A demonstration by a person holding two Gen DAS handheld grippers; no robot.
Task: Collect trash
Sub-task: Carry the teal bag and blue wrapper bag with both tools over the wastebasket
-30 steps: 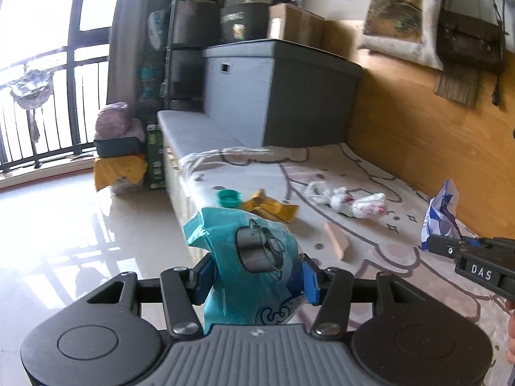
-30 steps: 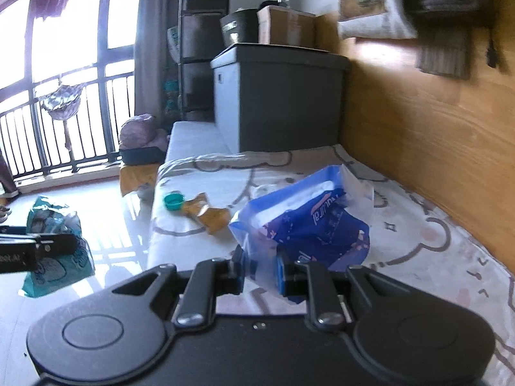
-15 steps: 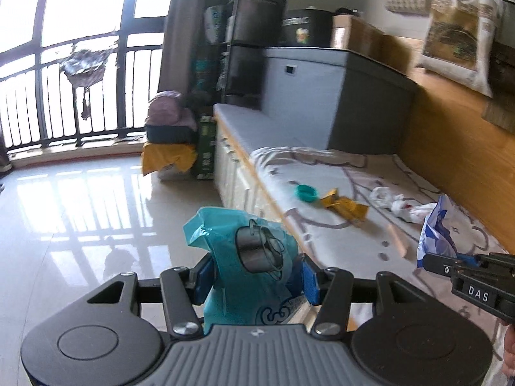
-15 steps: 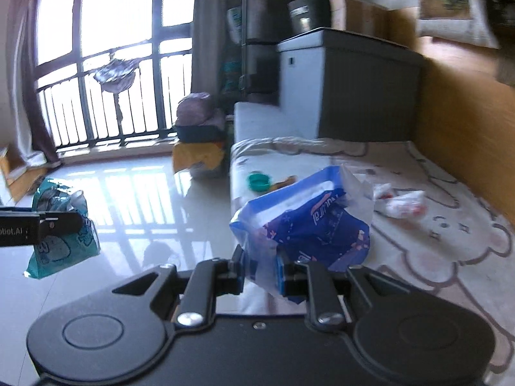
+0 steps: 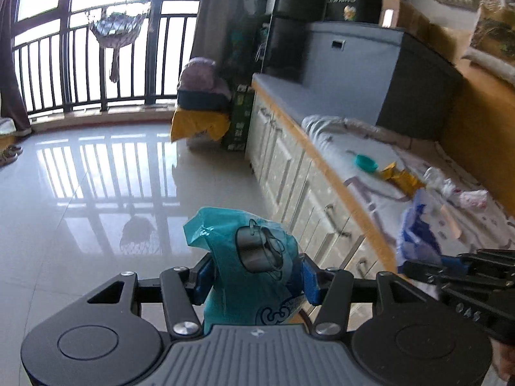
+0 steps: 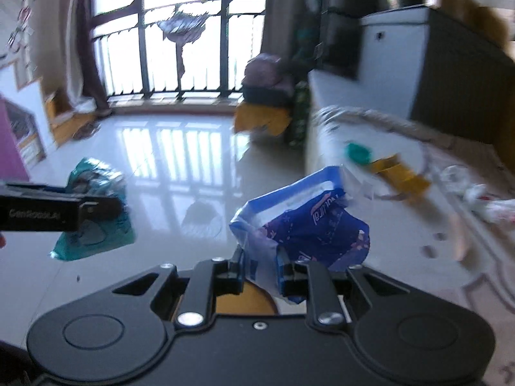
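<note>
My left gripper (image 5: 256, 278) is shut on a teal plastic bag (image 5: 254, 267) with a pot printed on it, held over the floor beside the bench. It also shows in the right wrist view (image 6: 93, 212). My right gripper (image 6: 260, 273) is shut on a blue and white plastic wrapper (image 6: 309, 225); the wrapper also shows in the left wrist view (image 5: 418, 228). On the bench mat lie a teal lid (image 5: 365, 162), a yellow wrapper (image 5: 400, 177) and crumpled white tissue (image 5: 463, 193).
A glossy tiled floor (image 5: 96, 193) spreads to the left toward a balcony railing (image 5: 80, 74). The bench has white cabinet fronts (image 5: 289, 177) and a grey storage box (image 5: 370, 74). A bundle on a yellow cloth (image 5: 201, 109) stands at the bench's far end.
Both grippers have swung left, away from the bench and toward the open floor, each still holding its bag. The bench trash has shifted to the right of both views.
</note>
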